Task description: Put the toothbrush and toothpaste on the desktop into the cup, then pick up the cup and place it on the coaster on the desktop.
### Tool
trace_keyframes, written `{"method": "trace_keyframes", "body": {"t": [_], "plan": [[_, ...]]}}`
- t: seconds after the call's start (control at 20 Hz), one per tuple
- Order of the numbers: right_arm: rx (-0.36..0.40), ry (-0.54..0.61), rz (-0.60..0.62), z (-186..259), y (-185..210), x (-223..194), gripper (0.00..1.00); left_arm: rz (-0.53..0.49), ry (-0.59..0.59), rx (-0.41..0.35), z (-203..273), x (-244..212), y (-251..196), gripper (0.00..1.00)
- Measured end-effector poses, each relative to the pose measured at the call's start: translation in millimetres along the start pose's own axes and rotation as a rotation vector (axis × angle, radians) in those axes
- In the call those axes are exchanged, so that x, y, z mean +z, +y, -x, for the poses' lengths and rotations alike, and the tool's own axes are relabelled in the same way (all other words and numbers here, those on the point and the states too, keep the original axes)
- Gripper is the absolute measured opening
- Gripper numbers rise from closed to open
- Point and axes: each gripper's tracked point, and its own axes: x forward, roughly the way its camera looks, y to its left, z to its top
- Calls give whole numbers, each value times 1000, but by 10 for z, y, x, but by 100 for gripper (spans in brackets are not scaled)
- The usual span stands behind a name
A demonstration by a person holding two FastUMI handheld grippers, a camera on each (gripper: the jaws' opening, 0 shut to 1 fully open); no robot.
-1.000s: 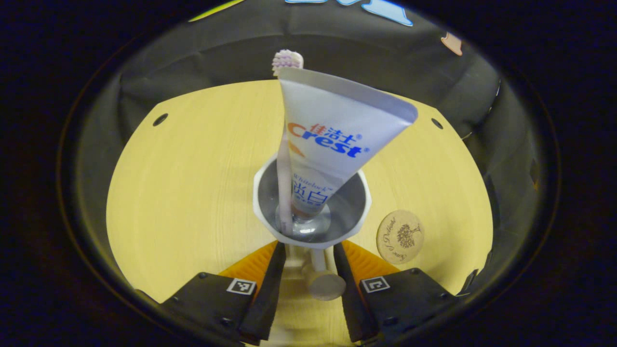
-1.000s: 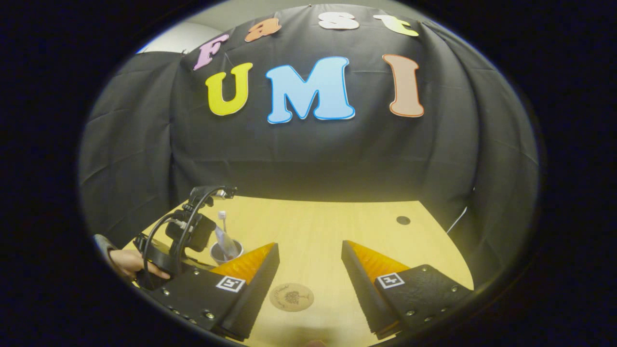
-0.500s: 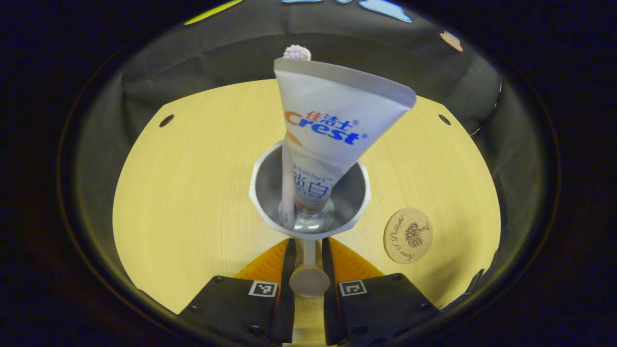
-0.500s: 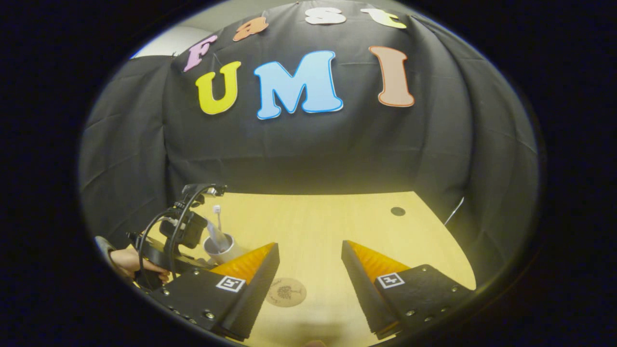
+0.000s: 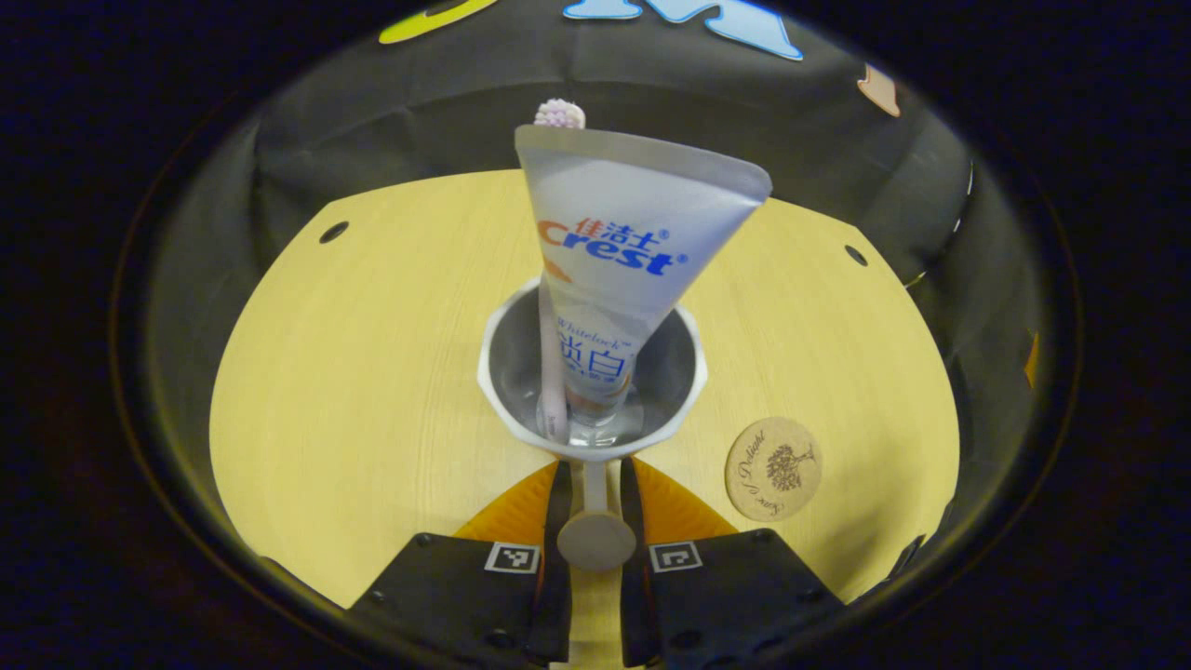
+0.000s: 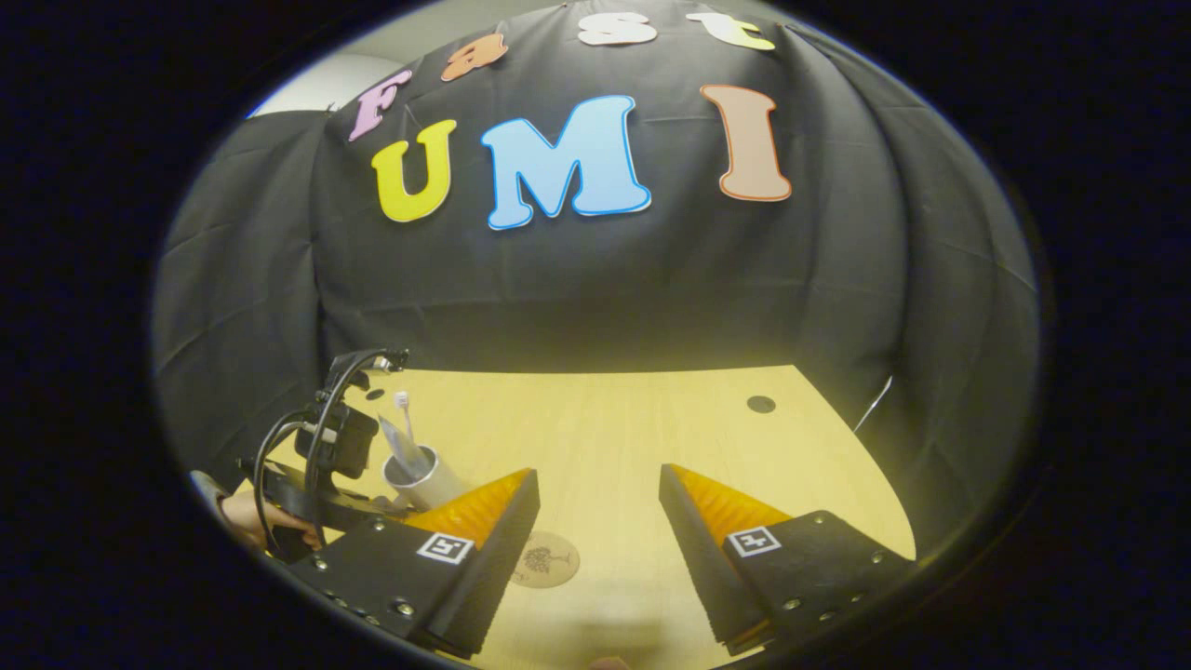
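Note:
A white cup [image 5: 510,354] holds a white toothpaste tube [image 5: 623,233] and a toothbrush [image 5: 558,113], both standing upright. My left gripper [image 5: 593,465] is shut on the cup's handle [image 5: 595,540], with both fingers pressed against it. The round cork coaster [image 5: 773,468] lies on the wooden desktop to the right of the cup, apart from it. In the right gripper view the cup [image 6: 423,479] leans slightly at the far left, held by the other gripper [image 6: 335,447]. My right gripper [image 6: 595,484] is open and holds nothing, and the coaster [image 6: 546,559] lies below its left finger.
The light wooden desktop [image 5: 354,372] has small dark holes [image 5: 333,232] near its back corners. Black cloth walls close it in at the back and sides. A hand [image 6: 244,521] holds the other gripper at the left edge.
My left gripper went from open around the handle to shut on it. In the right gripper view the cup now sits slightly higher and tilted. The right gripper stays open.

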Motion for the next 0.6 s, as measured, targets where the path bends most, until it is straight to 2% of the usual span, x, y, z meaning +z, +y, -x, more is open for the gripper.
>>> {"method": "trace_keyframes", "body": {"t": [0.3, 0.6], "plan": [[8, -7, 2, 84, -94, 0, 84, -38, 0, -66, 146, -39, -497, 28], [-18, -22, -9, 231, -373, -23, 84, -84, 15, -113, 211, -177, -1038, 28]]}}
